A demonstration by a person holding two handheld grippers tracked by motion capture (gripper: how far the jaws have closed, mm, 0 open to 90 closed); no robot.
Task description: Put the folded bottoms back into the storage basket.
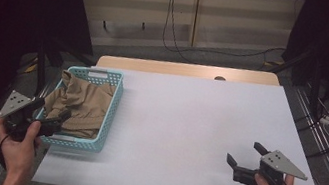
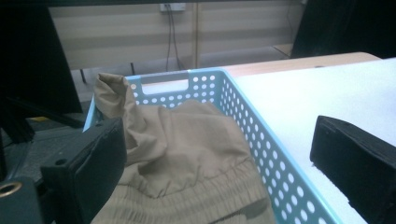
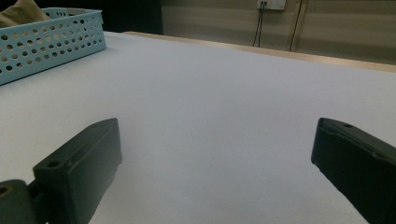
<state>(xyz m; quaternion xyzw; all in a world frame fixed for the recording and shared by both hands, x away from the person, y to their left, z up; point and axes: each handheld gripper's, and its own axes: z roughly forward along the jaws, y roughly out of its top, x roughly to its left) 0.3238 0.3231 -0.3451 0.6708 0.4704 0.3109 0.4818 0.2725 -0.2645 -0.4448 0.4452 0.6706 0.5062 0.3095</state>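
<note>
Tan garment (image 1: pixel 80 104), crumpled, with a gathered elastic band, lies inside the perforated light-blue basket (image 1: pixel 111 114) at the table's (image 1: pixel 197 128) left edge. Left gripper (image 1: pixel 53 122) spread over the basket's near end; right gripper (image 1: pixel 242 159) spread, well apart.

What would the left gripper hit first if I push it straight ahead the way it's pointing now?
Probably the tan cloth in the blue basket. The left gripper is open, one jaw over the cloth, the other outside the basket's right wall, which may catch first; depth is unclear.
</note>
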